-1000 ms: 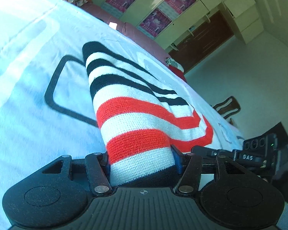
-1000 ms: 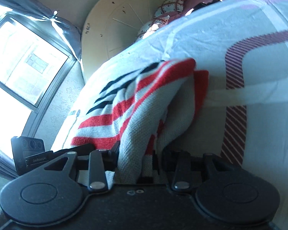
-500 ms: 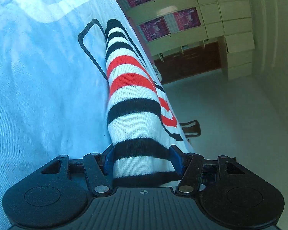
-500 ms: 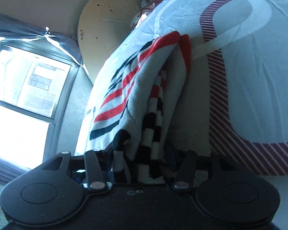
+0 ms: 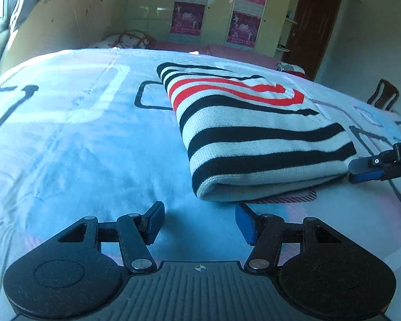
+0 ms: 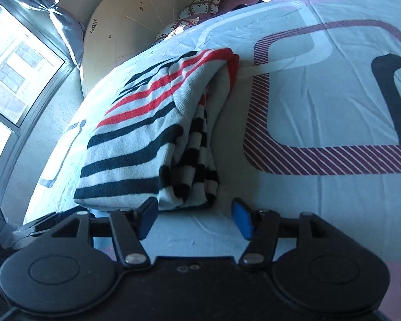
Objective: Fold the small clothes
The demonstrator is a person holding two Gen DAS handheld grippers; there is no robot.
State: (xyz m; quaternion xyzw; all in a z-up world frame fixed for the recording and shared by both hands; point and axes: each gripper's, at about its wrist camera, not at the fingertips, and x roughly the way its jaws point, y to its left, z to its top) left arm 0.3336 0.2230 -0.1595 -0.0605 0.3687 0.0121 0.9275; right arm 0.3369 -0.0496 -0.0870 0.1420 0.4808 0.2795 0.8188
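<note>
The striped sweater [image 5: 254,133] lay folded on the bedsheet [image 5: 66,133], and everything else can be placed from it. Your left gripper [image 5: 199,222] hung just short of its near folded edge, jaws released and parted, with only bare sheet between the blue pads and no cloth caught. Your right gripper [image 6: 192,218] sat at the sweater's near corner in its own view, where the layered black-and-white edges [image 6: 197,165] stacked up; its jaws had just been opening and nothing was between them, though the left finger [image 6: 147,214] stood right against the hem, and whether it touched the knit I could not tell. In the left wrist view that same right gripper [image 5: 371,169] showed at the sweater's right edge, its fingertips close beside the folded layers. The red stripes lay on the sweater's far half and the black ones on the half nearest you. Beyond the sweater stood a rounded headboard [image 6: 136,13] with patterned pillows [image 6: 200,8], and cupboard doors with posters [image 5: 243,8] lined the wall behind.
</note>
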